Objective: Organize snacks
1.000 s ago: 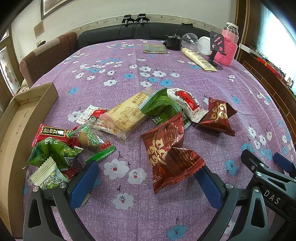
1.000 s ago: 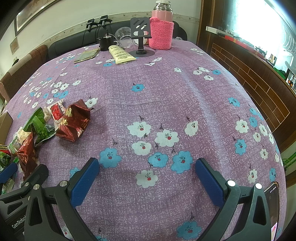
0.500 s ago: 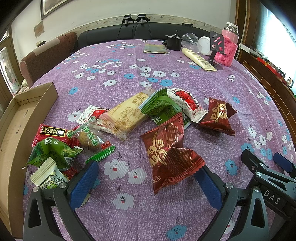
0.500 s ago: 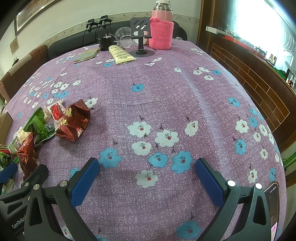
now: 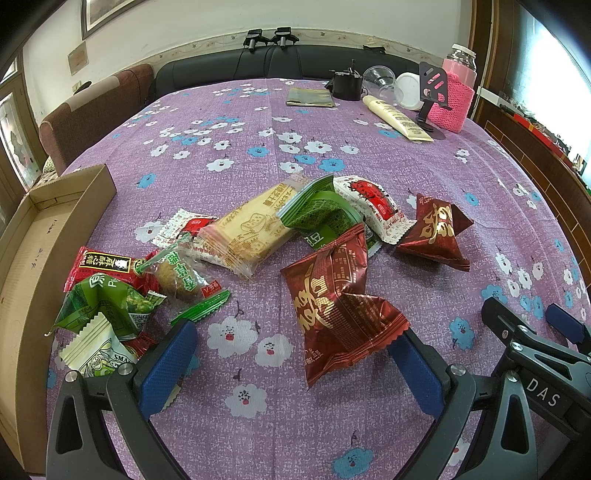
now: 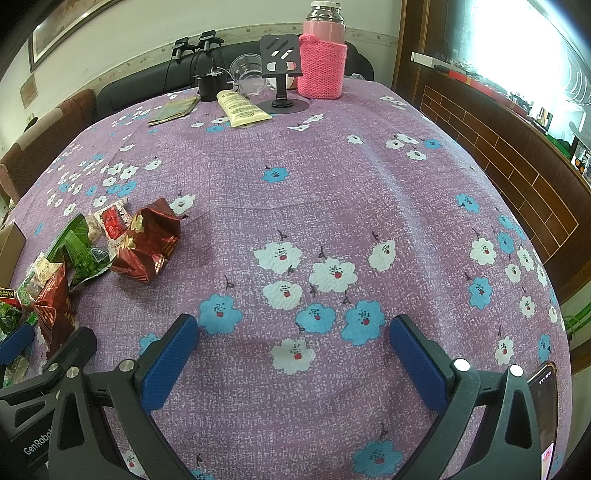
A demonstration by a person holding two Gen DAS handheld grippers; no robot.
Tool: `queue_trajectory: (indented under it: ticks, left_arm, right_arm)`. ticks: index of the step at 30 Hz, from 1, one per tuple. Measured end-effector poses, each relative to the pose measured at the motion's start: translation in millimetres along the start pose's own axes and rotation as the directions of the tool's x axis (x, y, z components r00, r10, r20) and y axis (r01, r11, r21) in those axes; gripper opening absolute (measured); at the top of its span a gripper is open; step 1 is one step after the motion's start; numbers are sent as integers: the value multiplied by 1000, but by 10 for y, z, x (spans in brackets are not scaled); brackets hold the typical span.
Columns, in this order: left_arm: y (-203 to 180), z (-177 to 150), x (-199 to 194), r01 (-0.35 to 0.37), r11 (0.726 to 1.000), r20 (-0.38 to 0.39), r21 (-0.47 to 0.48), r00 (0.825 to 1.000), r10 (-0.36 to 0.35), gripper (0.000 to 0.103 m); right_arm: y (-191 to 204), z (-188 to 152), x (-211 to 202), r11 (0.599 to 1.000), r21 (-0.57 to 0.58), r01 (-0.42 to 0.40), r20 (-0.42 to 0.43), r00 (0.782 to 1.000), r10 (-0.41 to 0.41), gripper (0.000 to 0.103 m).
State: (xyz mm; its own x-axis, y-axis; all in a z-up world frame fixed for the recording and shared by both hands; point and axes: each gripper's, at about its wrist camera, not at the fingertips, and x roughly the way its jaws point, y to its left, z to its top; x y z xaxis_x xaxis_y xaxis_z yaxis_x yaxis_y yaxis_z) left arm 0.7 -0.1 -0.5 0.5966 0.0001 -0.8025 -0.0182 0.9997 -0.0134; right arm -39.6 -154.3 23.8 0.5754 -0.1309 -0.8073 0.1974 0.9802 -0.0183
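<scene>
Left wrist view: left gripper (image 5: 291, 358) fingers spread wide around the dark red snack packet (image 5: 340, 306), ready to grasp; right gripper (image 6: 291, 354) fingers wide, empty over the surface (image 6: 332, 192).

A home living or dining room. The surface (image 6: 369, 177) wears a purple cloth printed with white and blue flowers. Beyond its far edge runs a black sofa (image 5: 221, 66), with a brown armchair (image 5: 92, 110) off to the left. A framed picture (image 5: 107, 11) hangs on the pale wall above a patterned border strip. To the right stands dark wood panelling (image 6: 498, 147) under a bright window (image 6: 517, 37). At the far end sit household odds: a flask in a pink knitted sleeve (image 6: 322, 70), a phone stand (image 6: 280, 62), a cream tube (image 6: 242, 109).
</scene>
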Motion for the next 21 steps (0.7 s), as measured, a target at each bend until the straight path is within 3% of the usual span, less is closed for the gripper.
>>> queue_trajectory:
  ticks: [7, 17, 21]
  left_arm:
    - [-6, -3, -16, 0, 1000, -9, 5, 1000, 0, 103]
    - [-23, -102, -99, 57, 995, -68, 84, 996, -51, 103]
    - [-39, -148, -189, 135, 984, -92, 117, 988, -125, 101]
  right_arm:
    - [3, -1, -2, 1000, 0, 0, 0, 1000, 0, 103]
    - [65, -33, -32, 1000, -6, -4, -59, 998, 3, 103]
    - [30, -38, -55, 1000, -8, -4, -54, 999, 4, 103]
